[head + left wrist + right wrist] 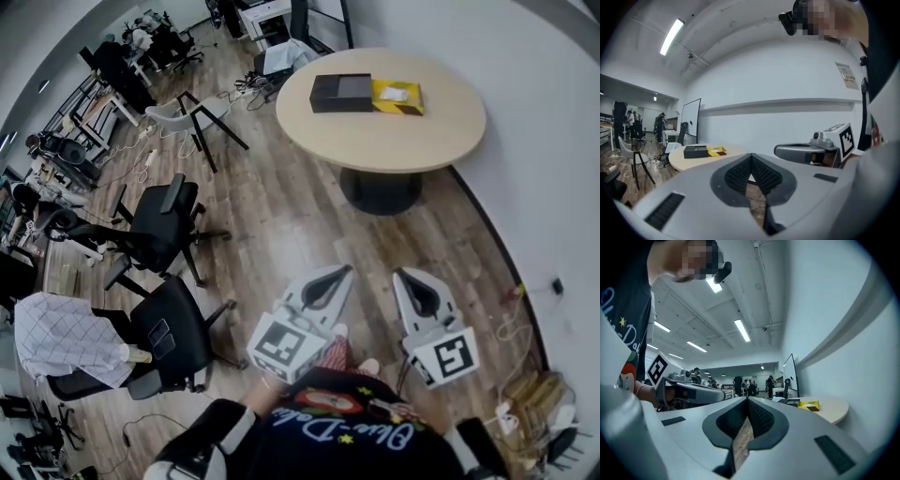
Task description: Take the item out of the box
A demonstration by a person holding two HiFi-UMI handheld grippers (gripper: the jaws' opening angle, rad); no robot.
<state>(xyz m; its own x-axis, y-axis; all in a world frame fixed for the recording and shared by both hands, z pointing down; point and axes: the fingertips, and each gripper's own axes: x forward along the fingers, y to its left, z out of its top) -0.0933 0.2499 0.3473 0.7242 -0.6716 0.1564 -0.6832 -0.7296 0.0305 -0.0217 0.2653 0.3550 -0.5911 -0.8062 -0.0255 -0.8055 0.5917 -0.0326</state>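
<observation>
A black box [340,93] lies on the round wooden table [412,141] far ahead, with a yellow-and-black box [397,97] touching its right side. Both grippers hang low near my body, well short of the table. My left gripper [345,272] is shut and holds nothing; my right gripper [401,275] is also shut and holds nothing. The left gripper view shows its jaws [751,156] closed, with the black box [695,151] and the yellow box [716,151] distant at left. Past its own closed jaws [747,400], the right gripper view shows the yellow box [809,405] far off.
Two black office chairs [159,230] [173,337] stand on the wooden floor to my left, one beside a checked cloth [56,337]. A white chair [187,112] and cables lie further back. A white wall runs along the right. People stand far off at desks [660,123].
</observation>
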